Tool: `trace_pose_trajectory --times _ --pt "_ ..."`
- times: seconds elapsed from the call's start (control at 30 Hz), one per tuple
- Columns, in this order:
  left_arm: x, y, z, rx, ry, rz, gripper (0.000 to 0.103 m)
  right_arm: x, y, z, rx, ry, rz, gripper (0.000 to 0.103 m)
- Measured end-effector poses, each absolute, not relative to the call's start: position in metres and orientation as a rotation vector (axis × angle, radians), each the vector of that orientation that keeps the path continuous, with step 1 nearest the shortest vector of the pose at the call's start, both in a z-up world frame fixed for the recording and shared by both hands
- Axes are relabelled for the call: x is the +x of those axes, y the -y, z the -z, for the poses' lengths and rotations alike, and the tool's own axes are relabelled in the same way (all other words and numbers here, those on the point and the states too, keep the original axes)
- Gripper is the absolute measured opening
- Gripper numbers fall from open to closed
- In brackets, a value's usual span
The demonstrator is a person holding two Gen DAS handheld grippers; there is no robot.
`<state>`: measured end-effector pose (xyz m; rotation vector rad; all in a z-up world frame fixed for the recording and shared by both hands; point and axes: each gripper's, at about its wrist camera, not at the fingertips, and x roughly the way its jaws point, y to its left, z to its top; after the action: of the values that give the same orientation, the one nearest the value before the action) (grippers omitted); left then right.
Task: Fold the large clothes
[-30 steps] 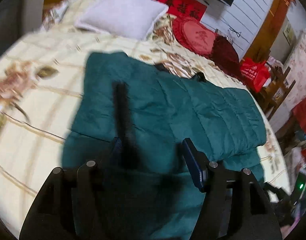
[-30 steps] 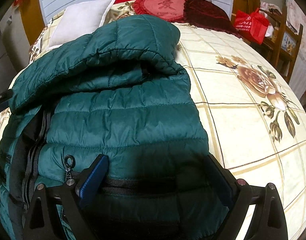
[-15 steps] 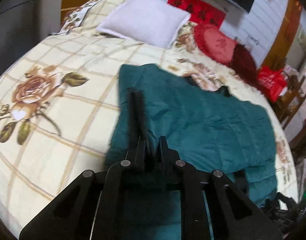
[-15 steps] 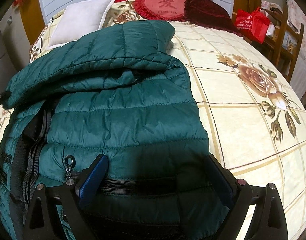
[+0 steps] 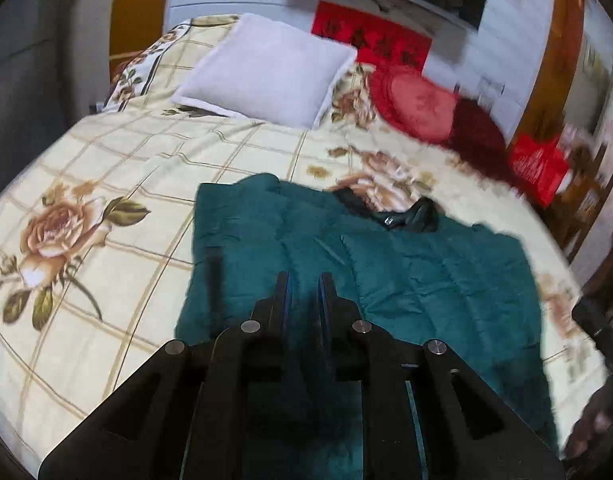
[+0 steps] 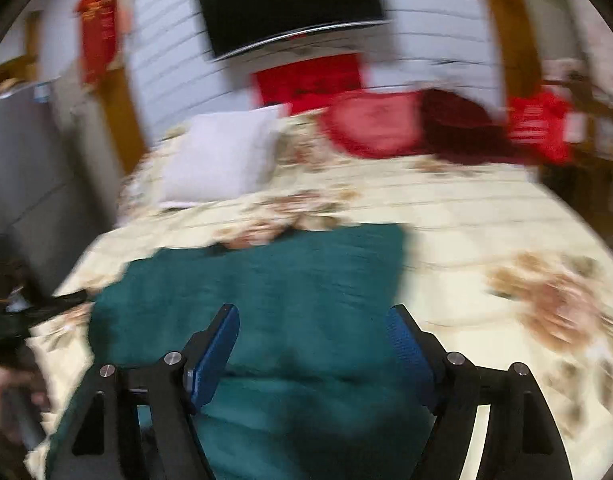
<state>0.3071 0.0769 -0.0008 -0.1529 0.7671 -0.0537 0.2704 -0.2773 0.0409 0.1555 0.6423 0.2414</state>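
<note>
A dark green puffer jacket (image 5: 406, 272) lies folded flat on the floral bedspread (image 5: 118, 184), its black collar lining (image 5: 406, 216) showing at the far edge. My left gripper (image 5: 305, 280) hovers over the jacket's near left part with its jaws nearly closed and nothing between them. In the blurred right wrist view the jacket (image 6: 274, 280) lies below my right gripper (image 6: 312, 316), which is open and empty, lifted above the near edge.
A white pillow (image 5: 266, 68) and red cushions (image 5: 422, 108) lie at the head of the bed. A red bag (image 5: 538, 164) and a wooden chair stand at the right. A screen (image 6: 290, 4) hangs on the wall.
The raised jacket half has been laid down flat. My left gripper closed, then pulled back and up. My right gripper lifted away quickly, staying open.
</note>
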Motion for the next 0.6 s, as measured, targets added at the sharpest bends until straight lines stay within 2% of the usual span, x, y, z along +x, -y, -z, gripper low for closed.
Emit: trace_pose_trajectory --times 0.17,0.3,0.47,0.53,0.6 --pt "0.337 -0.076 0.054 -0.139 -0.878 -0.015 0.012 0.323 0.257 0.0 0.077 -0.792 -0.265 0.074" --pt "0.328 -0.069 0.071 -0.095 -0.801 -0.006 0.013 0.342 0.272 0.049 0.049 -0.917 -0.292 0.071" --pt "0.327 -0.072 0.073 -0.113 -0.795 -0.001 0.013 0.344 0.279 0.049 0.068 -0.929 -0.328 0.071" --pt "0.328 -0.072 0.073 -0.114 -0.799 -0.008 0.013 0.346 0.281 0.035 0.097 -0.925 -0.315 0.068" --pt "0.328 -0.07 0.072 -0.109 -0.803 -0.013 0.013 0.349 0.284 0.006 0.146 -0.829 -0.286 0.067"
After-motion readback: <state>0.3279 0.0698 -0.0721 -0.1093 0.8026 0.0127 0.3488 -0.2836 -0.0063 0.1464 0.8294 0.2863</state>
